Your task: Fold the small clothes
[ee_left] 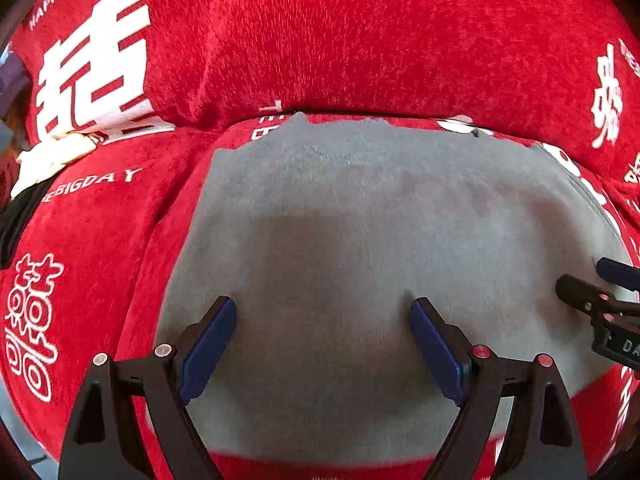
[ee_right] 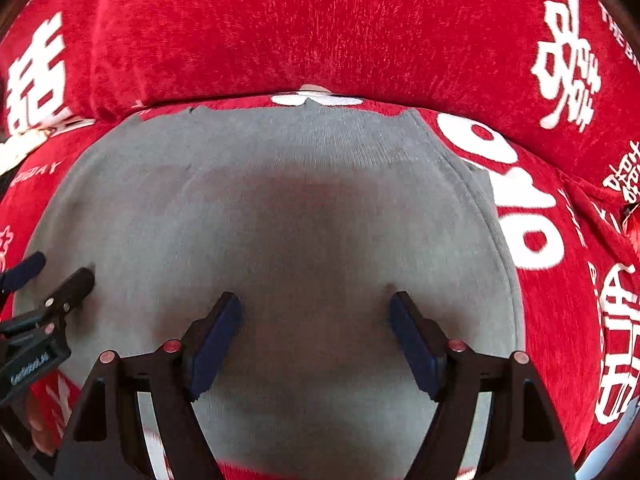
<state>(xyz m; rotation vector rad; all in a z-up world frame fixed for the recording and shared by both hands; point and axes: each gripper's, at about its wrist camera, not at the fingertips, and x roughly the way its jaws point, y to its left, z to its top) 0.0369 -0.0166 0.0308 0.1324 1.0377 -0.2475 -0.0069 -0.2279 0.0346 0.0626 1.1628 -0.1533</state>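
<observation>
At the far left edge of the left wrist view, a crumpled cream-white cloth (ee_left: 52, 156) lies on the red plush cover printed with white characters (ee_left: 100, 232). Spread flat on that cover is the small grey knitted garment (ee_left: 360, 216), its far edge close to the seam where the red backrest rises. The left gripper (ee_left: 323, 308) hangs over the grey fabric with its blue-padded fingers (ee_left: 208, 352) wide apart, nothing between them. Just to its right, over the same garment, the right gripper (ee_right: 316, 304) also stands spread, its jaws empty, its fingers (ee_right: 416, 348) pointing down at the cloth.
</observation>
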